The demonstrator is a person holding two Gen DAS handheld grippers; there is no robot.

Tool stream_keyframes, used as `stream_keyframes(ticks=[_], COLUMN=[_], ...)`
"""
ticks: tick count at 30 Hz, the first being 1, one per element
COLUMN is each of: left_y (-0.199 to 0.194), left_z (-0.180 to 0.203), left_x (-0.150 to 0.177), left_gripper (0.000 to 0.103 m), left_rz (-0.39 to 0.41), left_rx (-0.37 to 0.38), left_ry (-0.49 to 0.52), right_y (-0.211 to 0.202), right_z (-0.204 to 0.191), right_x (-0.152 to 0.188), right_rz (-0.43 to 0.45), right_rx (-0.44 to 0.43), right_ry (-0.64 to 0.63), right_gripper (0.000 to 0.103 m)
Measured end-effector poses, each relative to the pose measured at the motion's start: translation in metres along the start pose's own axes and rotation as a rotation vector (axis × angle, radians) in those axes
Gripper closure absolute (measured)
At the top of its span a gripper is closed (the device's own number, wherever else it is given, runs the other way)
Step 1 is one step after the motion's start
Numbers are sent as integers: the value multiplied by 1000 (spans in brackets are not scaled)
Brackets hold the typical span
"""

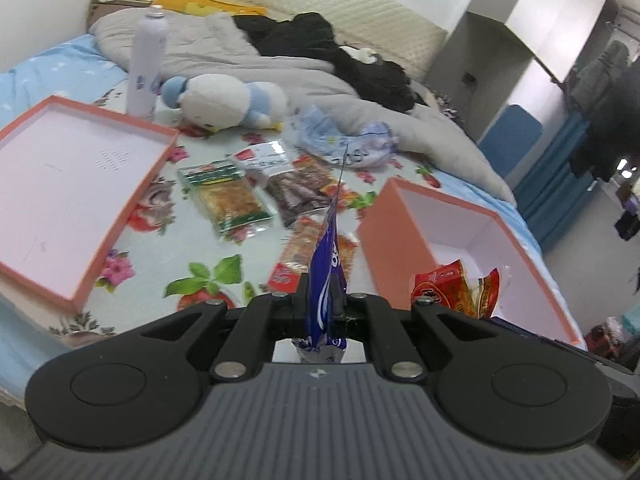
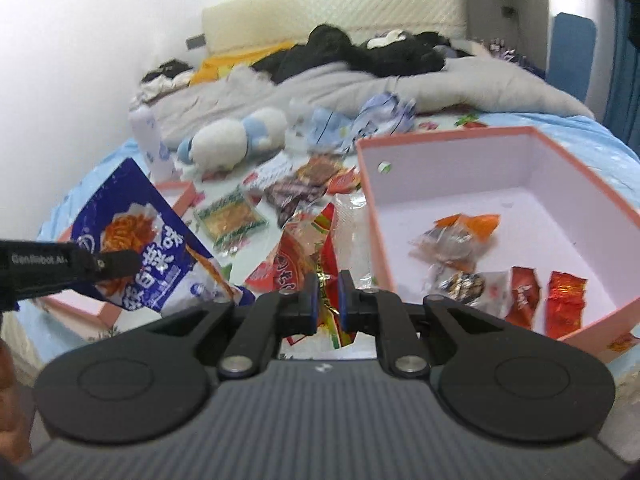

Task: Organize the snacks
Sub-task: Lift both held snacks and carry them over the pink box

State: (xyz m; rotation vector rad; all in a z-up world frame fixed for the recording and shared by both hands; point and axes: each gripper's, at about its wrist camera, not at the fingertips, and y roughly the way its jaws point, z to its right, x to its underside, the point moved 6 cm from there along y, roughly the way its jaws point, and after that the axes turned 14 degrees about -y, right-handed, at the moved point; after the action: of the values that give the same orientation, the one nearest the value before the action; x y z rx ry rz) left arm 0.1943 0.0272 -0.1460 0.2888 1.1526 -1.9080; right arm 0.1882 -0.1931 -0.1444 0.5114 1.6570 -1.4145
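Claws of both hand-held grippers, raised above a bed with a floral sheet [image 1: 132, 264]. The left claw [image 1: 322, 300] points forward over the bed, its fingers pressed together on a blue-and-white foil snack packet [image 1: 326, 268], held edge-on and upright in the left wrist view; in the right wrist view the same packet [image 2: 148, 240] hangs face-on from the left claw [image 2: 120, 262] at the left edge, above the bed. The right claw [image 2: 328, 304] also points forward, just left of the open salmon-pink cardboard box with white interior [image 2: 560, 152], and its blue-padded fingers [image 2: 314, 306] are clamped on a red-and-clear plastic snack packet [image 2: 316, 256] that stands up between them. That box lies on the right side of the bed and holds four small packets: one orange-topped [image 2: 460, 236], one clear with dark contents [image 2: 468, 286], and two red [image 2: 522, 296]. One shallow salmon-pink box lid [image 1: 72, 184] lies open side up on the left of the bed. Between lid and box, loose packets lie on the sheet: one green-edged [image 1: 228, 196], one white-labelled [image 1: 262, 156], one dark brown [image 1: 300, 192], and one orange-red [image 1: 304, 256] nearest the left claw. Farther back lie one white-and-blue plush toy [image 1: 228, 100], one white spray can [image 1: 146, 64] standing upright, and crumpled pale-blue wrapping [image 1: 340, 140].
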Motion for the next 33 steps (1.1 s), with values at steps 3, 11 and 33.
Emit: stream_keyframes(ticks=[3, 11, 33], left_y=[-6, -17, 184], left_z=[20, 96, 235], left_x=[-2, -3, 12], left_gripper=[96, 96, 96], left_rz=[-7, -16, -382], left_rx=[46, 178, 144], left_ry=[18, 137, 362], right_y=[-16, -50, 32], right_z=[11, 50, 188], right_x=[-4, -2, -7], right_rz=[23, 66, -115], right_rx=[24, 104, 134], right_ry=[16, 69, 213], right_gripper=[90, 90, 90])
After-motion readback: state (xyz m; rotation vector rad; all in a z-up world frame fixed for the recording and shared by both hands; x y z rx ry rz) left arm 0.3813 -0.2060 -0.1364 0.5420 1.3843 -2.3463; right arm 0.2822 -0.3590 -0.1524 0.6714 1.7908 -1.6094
